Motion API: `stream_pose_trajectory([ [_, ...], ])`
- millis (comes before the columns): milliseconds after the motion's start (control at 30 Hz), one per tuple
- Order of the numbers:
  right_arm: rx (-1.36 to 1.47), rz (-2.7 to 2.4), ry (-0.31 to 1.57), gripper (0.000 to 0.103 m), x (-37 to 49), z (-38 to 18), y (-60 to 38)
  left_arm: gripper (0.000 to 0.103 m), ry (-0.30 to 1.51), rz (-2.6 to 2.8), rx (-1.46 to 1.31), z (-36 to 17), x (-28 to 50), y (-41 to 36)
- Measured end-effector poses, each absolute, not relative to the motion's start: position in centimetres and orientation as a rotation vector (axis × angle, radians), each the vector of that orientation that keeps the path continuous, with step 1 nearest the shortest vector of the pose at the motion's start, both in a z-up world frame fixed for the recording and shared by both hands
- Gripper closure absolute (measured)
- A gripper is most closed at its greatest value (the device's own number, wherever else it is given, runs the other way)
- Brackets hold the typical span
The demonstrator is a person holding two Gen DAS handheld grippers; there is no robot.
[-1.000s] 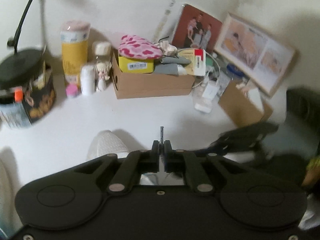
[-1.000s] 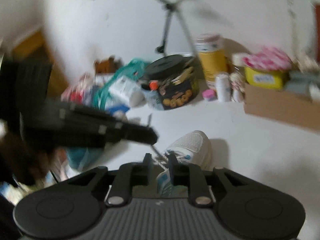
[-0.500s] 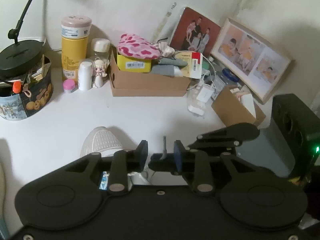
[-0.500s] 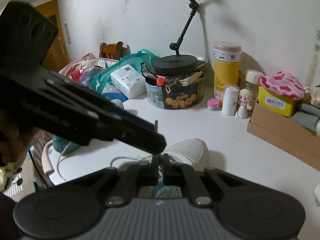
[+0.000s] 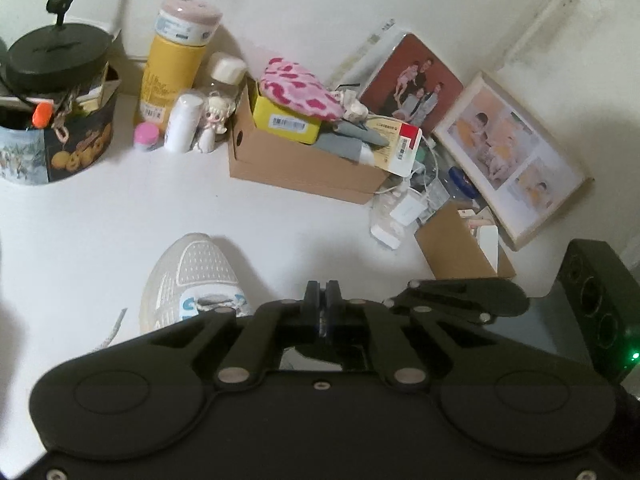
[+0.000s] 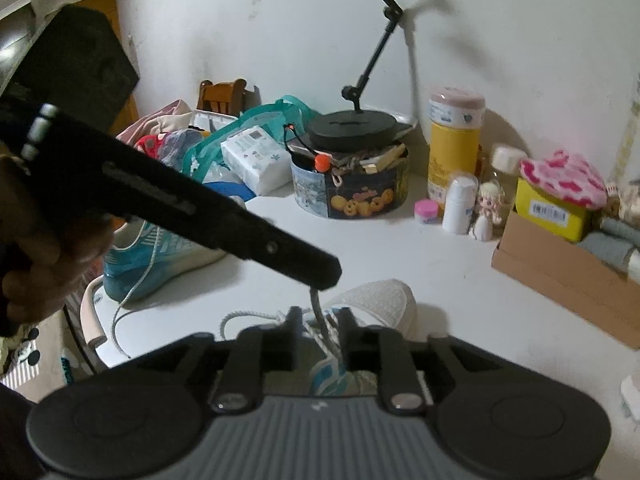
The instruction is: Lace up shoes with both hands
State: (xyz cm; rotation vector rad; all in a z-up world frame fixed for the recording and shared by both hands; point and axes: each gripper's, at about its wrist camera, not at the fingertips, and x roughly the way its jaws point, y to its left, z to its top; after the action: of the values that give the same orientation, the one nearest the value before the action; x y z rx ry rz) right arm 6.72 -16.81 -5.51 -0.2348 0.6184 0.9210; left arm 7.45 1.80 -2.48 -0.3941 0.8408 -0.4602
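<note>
A white mesh shoe (image 5: 196, 264) lies toe-away on the white table (image 5: 100, 220), just beyond both grippers. My left gripper (image 5: 322, 290) is shut. In the right wrist view it reaches in from the left, and its tip (image 6: 326, 276) pinches the grey end of the white shoelace (image 6: 316, 304), which hangs down toward the shoe (image 6: 380, 300). My right gripper (image 6: 321, 316) sits low over the shoe's eyelets. Its jaws are opening, with the lace running between them untouched by either pad. Another lace end (image 5: 114, 328) trails left of the shoe.
A blue shoe (image 6: 160, 256) with a loose lace lies at the table's left edge. A cookie tin (image 6: 352, 196), yellow canister (image 5: 172, 68), small bottles and a cardboard box (image 5: 300, 168) line the back. Picture frames (image 5: 512, 160) and a black speaker (image 5: 600, 300) stand right.
Half a second ago my left gripper was open and the right was shut on the lace. Now the left has shut on the lace end and the right has opened.
</note>
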Motion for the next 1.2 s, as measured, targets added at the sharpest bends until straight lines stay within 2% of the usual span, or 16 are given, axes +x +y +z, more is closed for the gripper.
stream_pose_trajectory([
  [133, -0.254, 0.947, 0.615, 0.083, 6.7, -5.4, -16.4, 0.103, 0.842, -0.459, -0.399, -2.5, 7.3, 1.9],
  [267, -0.268, 0.959, 0.607, 0.099, 6.7, -5.4, -16.2, 0.103, 0.845, -0.457, -0.399, -2.3, 7.3, 1.8],
  [367, -0.268, 0.963, 0.613, 0.1, 6.7, -5.4, -16.1, 0.103, 0.851, -0.455, -0.396, -2.4, 7.2, 2.0],
  [433, -0.276, 0.964, 0.621, 0.1, 6.8, -5.5, -15.9, 0.092, 0.836, -0.44, -0.373, -2.0, 6.8, 2.4],
  [467, -0.283, 0.965, 0.629, 0.1, 6.9, -5.6, -15.8, 0.079, 0.827, -0.43, -0.359, -1.7, 6.5, 2.7],
  [500, -0.289, 0.965, 0.636, 0.1, 7.0, -5.7, -15.7, 0.071, 0.821, -0.413, -0.339, -1.6, 6.3, 3.1],
  [833, -0.356, 1.008, 0.721, 0.1, 8.5, -7.5, -13.2, 0.071, 0.904, -0.335, 0.006, -4.7, 4.1, 3.7],
  [1200, -0.435, 1.051, 0.816, 0.099, 9.0, -9.3, -11.1, 0.072, 0.945, -0.389, 0.046, -7.7, 4.9, 2.1],
])
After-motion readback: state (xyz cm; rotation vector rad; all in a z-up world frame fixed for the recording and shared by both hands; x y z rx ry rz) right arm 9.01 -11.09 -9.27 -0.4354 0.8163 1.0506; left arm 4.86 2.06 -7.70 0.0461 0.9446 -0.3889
